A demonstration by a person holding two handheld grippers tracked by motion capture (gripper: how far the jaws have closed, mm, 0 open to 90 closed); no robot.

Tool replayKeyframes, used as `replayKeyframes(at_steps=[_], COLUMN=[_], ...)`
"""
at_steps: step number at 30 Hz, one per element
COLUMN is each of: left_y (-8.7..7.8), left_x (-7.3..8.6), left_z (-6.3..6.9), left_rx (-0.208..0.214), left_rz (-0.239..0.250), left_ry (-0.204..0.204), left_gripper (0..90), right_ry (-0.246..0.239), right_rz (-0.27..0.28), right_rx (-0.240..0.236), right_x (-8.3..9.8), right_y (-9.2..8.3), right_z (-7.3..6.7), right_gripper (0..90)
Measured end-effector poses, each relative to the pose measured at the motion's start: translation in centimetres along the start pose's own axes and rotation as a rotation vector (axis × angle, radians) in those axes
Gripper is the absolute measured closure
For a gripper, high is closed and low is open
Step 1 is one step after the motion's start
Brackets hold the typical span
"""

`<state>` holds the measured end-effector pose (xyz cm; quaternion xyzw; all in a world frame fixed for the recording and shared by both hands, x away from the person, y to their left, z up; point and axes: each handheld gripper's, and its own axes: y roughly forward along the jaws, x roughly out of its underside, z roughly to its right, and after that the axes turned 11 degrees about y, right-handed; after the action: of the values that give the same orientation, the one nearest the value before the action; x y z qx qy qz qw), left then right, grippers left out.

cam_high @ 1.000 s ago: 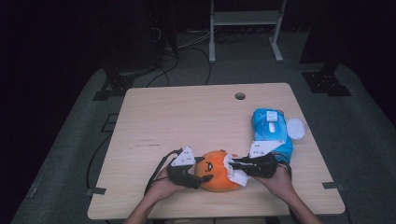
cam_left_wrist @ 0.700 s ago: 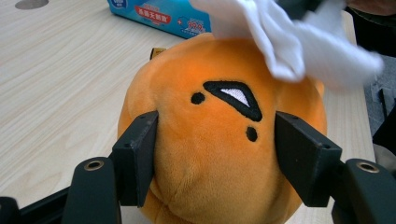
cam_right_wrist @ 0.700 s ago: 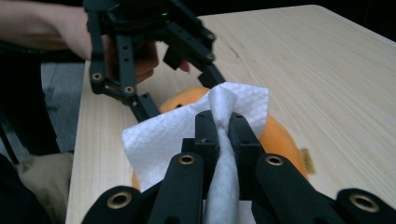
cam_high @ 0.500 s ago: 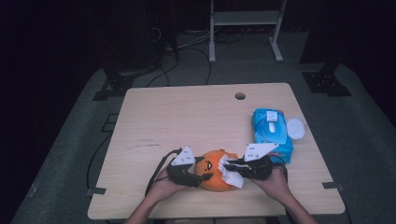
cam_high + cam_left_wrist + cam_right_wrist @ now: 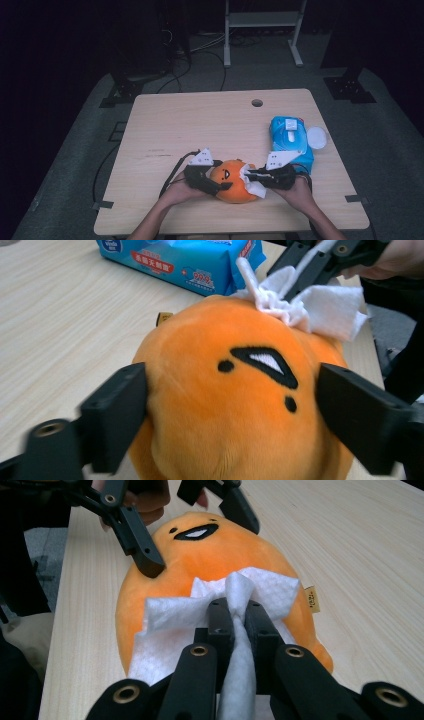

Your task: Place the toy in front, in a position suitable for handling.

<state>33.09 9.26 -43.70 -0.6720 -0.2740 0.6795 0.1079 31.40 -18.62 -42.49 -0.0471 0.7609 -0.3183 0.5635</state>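
An orange plush toy (image 5: pixel 234 192) with a stitched face sits near the table's front edge. My left gripper (image 5: pixel 222 182) has its jaws on both sides of the toy (image 5: pixel 225 430). The jaws have just been opening, but their pads still press into its soft sides. My right gripper (image 5: pixel 250 175) is shut on a bunched white wipe (image 5: pixel 170 615), which lies against the toy's back (image 5: pixel 225 555). In the left gripper view that wipe (image 5: pixel 320 310) rests on top of the toy, with the right gripper (image 5: pixel 305 270) behind it.
A blue packet of wet wipes (image 5: pixel 287 137) lies to the right behind the toy, with a white round lid (image 5: pixel 316 137) beside it. The wooden table (image 5: pixel 200 120) has a small hole (image 5: pixel 257 103) near its far edge. Dark stands and cables are on the floor beyond.
The right gripper with the wipe has shifted slightly along the toy's right side. The left gripper has kept its place at the toy.
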Motion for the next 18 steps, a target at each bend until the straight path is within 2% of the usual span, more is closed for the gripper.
replayKeyframes(at_steps=[3,5,8,9,10,11,12,14,16,18], left_y=[-0.3,-0.6,-1.0,-1.1,-1.1,-1.1,-1.2,-1.3,-1.4,-1.5], left_x=[0.1,-0.1,-0.3,-0.4,-0.4,-0.3,0.0,0.5,0.9,1.1], left_z=[0.4,0.4,0.1,0.0,-0.3,-0.5,-0.9,-1.3,-1.5,-1.6], left_rx=[-0.029,-0.079,-0.139,-0.182,-0.21,-0.219,-0.203,-0.189,-0.168,-0.163], left_rz=[-0.019,-0.008,0.032,0.038,0.032,0.027,0.033,0.039,0.029,0.024], left_ry=[0.039,0.052,0.023,0.011,0.001,-0.011,-0.044,-0.079,-0.085,-0.086], left_gripper=[38.9,46.4,49.7,49.6,49.5,49.0,48.5,47.1,45.7,45.1], right_ry=[0.015,0.012,0.003,-0.002,-0.006,-0.012,-0.019,-0.043,-0.06,-0.034], right_rz=[0.007,0.01,0.045,0.057,0.075,0.079,0.079,0.04,0.011,0.015], right_rx=[-0.01,-0.004,0.027,0.031,0.022,0.017,0.015,0.024,0.044,0.037], right_x=[-0.1,-0.4,-1.6,-1.9,-2.3,-2.5,-2.6,-2.5,-1.8,-1.1], right_y=[0.1,0.1,-0.1,-0.2,-0.1,0.0,0.3,1.3,2.0,2.0], right_z=[0.4,0.5,0.5,0.4,0.2,0.0,-0.2,-0.6,-0.5,0.0], right_gripper=[83.1,83.2,83.2,83.2,83.2,83.2,83.1,83.0,83.1,83.1])
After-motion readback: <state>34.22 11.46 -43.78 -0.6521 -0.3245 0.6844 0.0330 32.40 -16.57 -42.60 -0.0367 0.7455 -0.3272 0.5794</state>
